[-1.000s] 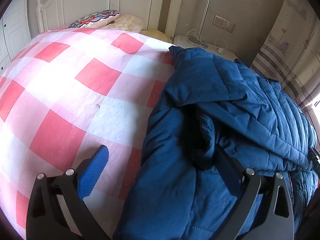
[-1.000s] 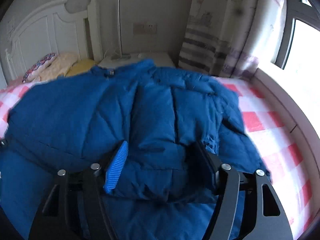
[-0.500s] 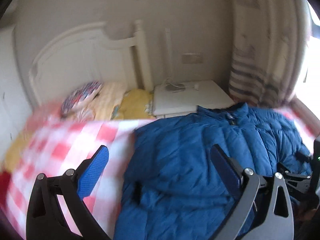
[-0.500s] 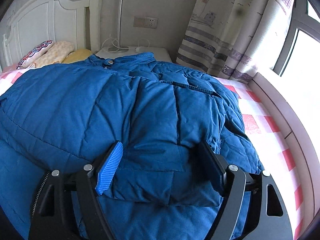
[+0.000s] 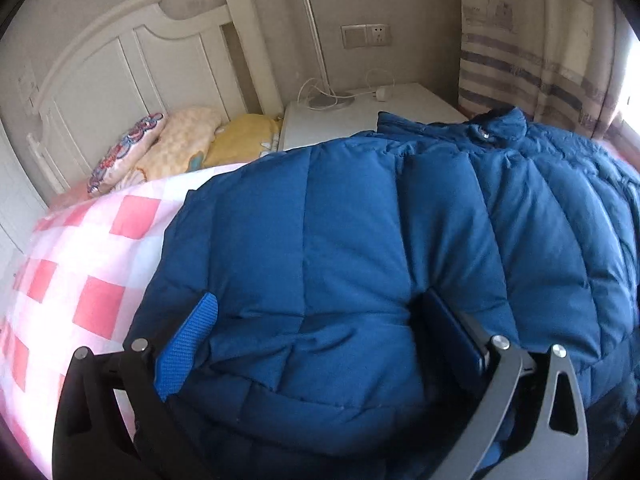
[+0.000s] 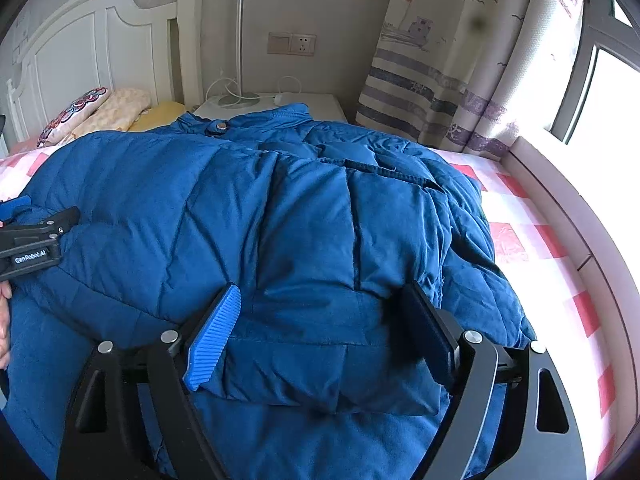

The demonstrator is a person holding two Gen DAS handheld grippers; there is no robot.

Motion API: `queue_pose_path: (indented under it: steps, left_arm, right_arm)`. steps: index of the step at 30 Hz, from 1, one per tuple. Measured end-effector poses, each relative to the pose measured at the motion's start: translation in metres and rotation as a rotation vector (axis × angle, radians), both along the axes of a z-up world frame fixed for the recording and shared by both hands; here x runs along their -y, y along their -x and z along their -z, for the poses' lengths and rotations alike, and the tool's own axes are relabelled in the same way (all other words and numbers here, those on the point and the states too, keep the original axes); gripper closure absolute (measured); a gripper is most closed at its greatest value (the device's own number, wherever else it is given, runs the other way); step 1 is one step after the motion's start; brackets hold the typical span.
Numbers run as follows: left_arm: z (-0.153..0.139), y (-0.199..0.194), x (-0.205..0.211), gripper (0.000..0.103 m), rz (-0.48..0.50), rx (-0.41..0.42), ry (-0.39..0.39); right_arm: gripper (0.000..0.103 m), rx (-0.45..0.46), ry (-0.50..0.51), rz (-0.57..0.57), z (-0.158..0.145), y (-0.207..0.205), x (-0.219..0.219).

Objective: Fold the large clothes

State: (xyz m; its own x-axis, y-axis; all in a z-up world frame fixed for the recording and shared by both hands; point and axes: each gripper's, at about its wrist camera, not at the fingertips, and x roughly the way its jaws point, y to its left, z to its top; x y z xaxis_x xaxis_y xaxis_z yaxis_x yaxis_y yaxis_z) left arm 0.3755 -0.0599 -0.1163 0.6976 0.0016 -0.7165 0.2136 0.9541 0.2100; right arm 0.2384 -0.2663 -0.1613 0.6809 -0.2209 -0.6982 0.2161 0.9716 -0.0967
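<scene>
A large blue quilted jacket (image 6: 304, 208) lies spread on the bed, collar toward the headboard, with its lower part folded up over the body. My right gripper (image 6: 320, 332) straddles the right side of that thick folded edge. Its jaws are opening, with the puffy fabric still lying between them. My left gripper (image 5: 320, 332) stands wide over the left side of the same fold, and the fabric bulges up between its fingers (image 5: 188, 344). The left gripper (image 6: 36, 240) also shows at the left edge of the right wrist view, resting on the jacket.
The bed has a pink-and-white checked sheet (image 5: 92, 272) and pillows (image 5: 160, 152) at a white headboard (image 5: 120, 64). A white nightstand (image 5: 360, 108) with a lamp and cable stands behind the jacket. A striped curtain (image 6: 440, 80) and a window ledge (image 6: 560, 208) lie to the right.
The left gripper has swung from the checked sheet at the jacket's side to over the folded jacket, still wide. The right gripper's jaws have spread wider around the fold without shifting.
</scene>
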Motion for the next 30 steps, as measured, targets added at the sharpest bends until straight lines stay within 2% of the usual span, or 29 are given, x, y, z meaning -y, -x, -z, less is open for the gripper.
queue_pose_path:
  steps: [5,18,21,24,27,29,30]
  left_arm:
    - [0.002,-0.003,0.001,0.002,-0.003,-0.006,-0.006]
    - [0.002,-0.002,0.001,0.002,-0.007,-0.005,-0.021]
    - [0.002,-0.003,0.001,0.002,-0.010,-0.009,-0.021]
    - [0.002,-0.003,0.001,0.002,-0.011,-0.010,-0.023]
    - [0.002,-0.004,0.000,0.002,-0.010,-0.012,-0.013]
    - [0.002,-0.004,-0.001,0.002,-0.010,-0.013,-0.007]
    - [0.002,-0.004,-0.001,0.002,-0.009,-0.014,-0.001]
  right_arm:
    - [0.017,-0.002,0.002,-0.005,0.000,0.000,-0.001]
    - [0.017,0.000,-0.012,-0.014,-0.002,0.001,0.000]
    - [0.017,0.031,-0.113,-0.064,-0.024,0.001,0.009]
    - [0.017,0.105,-0.120,-0.054,-0.053,-0.011,0.018]
    - [0.017,0.041,-0.100,-0.062,-0.047,-0.043,0.020]
    - [0.016,-0.041,-0.071,-0.045,-0.023,-0.064,0.022]
    - [0.016,-0.050,-0.069,-0.046,-0.011,-0.070,0.024]
